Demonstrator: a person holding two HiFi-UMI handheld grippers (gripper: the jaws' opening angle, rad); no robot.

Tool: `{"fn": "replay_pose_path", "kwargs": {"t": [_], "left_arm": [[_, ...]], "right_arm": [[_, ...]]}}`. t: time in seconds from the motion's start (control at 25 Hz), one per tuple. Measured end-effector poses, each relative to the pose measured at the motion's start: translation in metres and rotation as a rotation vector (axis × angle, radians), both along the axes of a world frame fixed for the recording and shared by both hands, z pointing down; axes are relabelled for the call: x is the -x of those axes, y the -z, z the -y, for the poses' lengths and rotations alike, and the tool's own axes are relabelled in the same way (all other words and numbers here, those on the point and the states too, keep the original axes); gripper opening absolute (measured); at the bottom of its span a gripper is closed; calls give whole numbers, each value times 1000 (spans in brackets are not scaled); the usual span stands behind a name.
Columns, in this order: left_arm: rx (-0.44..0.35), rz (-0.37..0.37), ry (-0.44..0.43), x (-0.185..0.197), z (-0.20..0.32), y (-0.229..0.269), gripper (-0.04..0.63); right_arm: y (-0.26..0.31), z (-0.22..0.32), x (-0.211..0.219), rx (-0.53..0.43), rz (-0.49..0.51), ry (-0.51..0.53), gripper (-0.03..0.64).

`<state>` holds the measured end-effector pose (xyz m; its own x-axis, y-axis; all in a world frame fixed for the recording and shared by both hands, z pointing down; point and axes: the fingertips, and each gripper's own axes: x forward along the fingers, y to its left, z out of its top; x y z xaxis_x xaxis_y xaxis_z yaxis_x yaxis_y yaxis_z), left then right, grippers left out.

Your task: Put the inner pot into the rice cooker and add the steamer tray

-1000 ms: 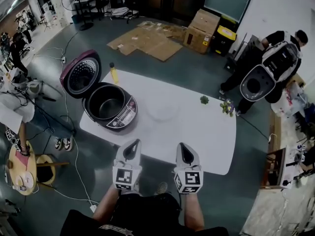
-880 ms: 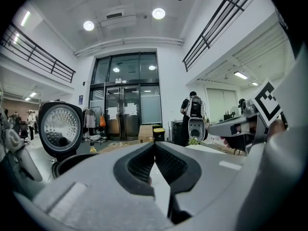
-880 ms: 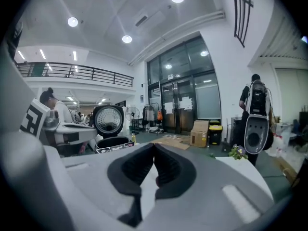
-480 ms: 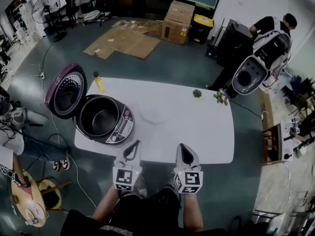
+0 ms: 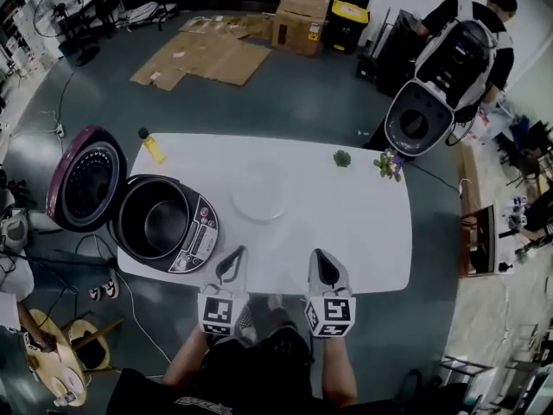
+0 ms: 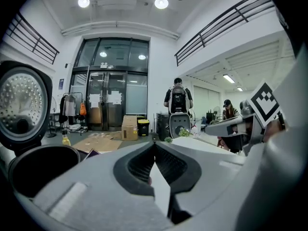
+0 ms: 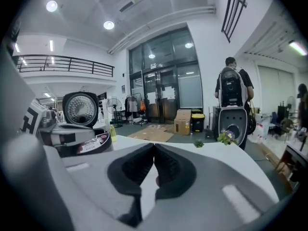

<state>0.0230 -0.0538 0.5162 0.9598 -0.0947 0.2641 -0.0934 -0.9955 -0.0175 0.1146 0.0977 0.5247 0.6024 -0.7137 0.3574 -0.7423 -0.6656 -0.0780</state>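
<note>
The dark rice cooker [image 5: 194, 236] stands at the table's left end with its maroon lid [image 5: 85, 180] swung open. A dark inner pot [image 5: 152, 220] sits inside it. A clear round steamer tray [image 5: 259, 192] lies on the white table [image 5: 363, 232] near the middle. My left gripper [image 5: 237, 255] and right gripper [image 5: 318, 256] hover side by side at the table's near edge, both shut and empty. The cooker bowl [image 6: 38, 167] and lid [image 6: 21, 105] fill the left of the left gripper view, beside the shut left gripper [image 6: 155, 146]. The right gripper view has the cooker [image 7: 79, 141] left of the shut right gripper [image 7: 154, 147].
A yellow bottle [image 5: 152, 145] stands at the table's far left corner. A small plant [image 5: 342, 157] and a flower pot [image 5: 389, 164] sit at the far right. A person with a backpack [image 5: 458, 41] stands beyond the table. Cardboard boxes [image 5: 302, 7] lie on the floor.
The head view has shifted, so the table and cooker sit lower and further left in the picture. Both grippers stay shut and side by side, now lower at the table's near edge.
</note>
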Motion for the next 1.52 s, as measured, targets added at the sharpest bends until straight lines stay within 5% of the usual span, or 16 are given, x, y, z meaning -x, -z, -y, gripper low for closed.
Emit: {"fn": "replay_pose_path", "kwargs": {"t": [0.48,0.56,0.72,0.96,1.52], "left_arm": [[60,110,123,-89,31,-52,11],[72,131,145,-93,36,-61,11],[83,171,194,-102,53,-81,11],[98,216,273,-101,68,-101,11],[181,312,347,-94,85,-154,11]], "right_arm": [[-60,55,-101,64,118,142,6],[-73,65,-108,84,144,167,7],[-105,88,-125,102,215,195,131],[-146,110,-146,130,299,233,218],[-229,146,-167,253,438,264,221]]}}
